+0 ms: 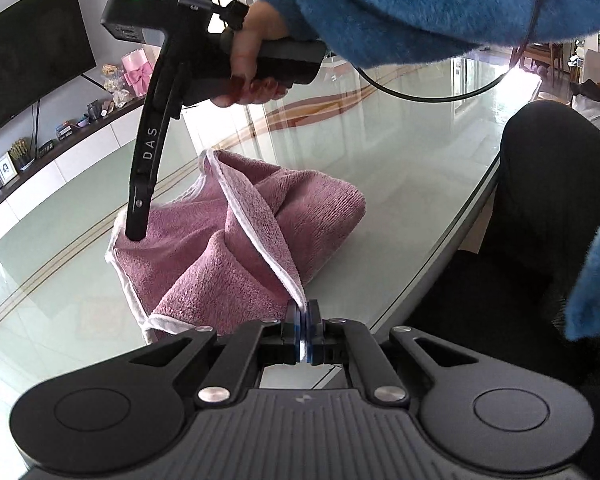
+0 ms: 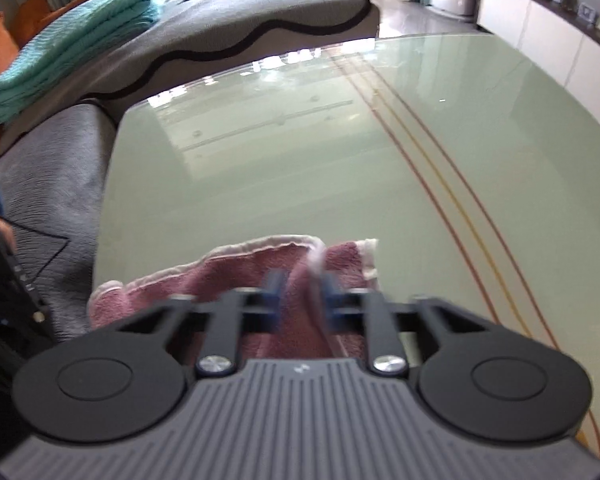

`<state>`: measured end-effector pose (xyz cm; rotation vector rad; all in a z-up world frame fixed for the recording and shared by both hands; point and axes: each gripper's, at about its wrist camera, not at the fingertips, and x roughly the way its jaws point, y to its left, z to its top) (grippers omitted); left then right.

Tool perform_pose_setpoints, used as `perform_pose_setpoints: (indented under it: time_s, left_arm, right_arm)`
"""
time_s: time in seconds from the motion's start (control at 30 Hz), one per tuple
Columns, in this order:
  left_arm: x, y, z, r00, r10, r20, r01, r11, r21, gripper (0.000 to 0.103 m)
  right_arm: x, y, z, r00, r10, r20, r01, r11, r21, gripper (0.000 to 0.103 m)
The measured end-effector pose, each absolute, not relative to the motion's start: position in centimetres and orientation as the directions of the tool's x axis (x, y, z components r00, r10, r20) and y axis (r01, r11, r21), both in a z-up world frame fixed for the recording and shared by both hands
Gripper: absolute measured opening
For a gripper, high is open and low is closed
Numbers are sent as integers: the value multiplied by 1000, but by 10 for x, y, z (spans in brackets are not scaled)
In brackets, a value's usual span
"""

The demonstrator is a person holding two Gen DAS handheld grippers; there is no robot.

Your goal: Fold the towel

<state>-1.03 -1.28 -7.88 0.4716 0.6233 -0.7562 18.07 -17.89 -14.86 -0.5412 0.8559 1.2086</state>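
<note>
The pink towel (image 1: 236,240) lay crumpled in loose folds on the glass tabletop (image 1: 400,184), near its edge, with its white hem running across the heap. The left claw (image 1: 303,312) was clamped on a corner of the hem, its blue pads pressed together with the thin trim between them, and that corner was drawn up taut from the pile. The right claw (image 1: 135,236), held by a hand (image 1: 256,60) in a fuzzy blue sleeve (image 1: 420,4), pointed steeply down with its tip at the towel's far corner. In the right wrist view the picture was blurred; the right claw's fingers (image 2: 275,284) showed a gap with a ridge of cloth and hem standing between them, and its jaws had just been closing, so whether the pads already pressed the cloth could not be told. Beyond the tabletop stood a grey sofa (image 2: 260,8) bearing a folded teal blanket (image 2: 72,44).
</note>
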Motion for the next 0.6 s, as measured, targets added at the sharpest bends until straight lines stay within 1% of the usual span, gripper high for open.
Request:
perform_pose_setpoints:
  time_s: [0.23,0.4,0.6]
  left_arm:
    - [-5,-10,-75,592,-460,-661,721,669,180,2]
    - [1,-6,-65,616,-434,-657,692,697,188,2]
    - [12,9,-34,718,-369,-590,615,734,289,2]
  right_arm:
    - [164,-175,-141,175,540,-824,-970,240,-49,8]
    - [164,-191,-125,216,521,-826,-963,255,-90,7]
    - [165,-229,-97,311,499,-809,-927,347,-142,7]
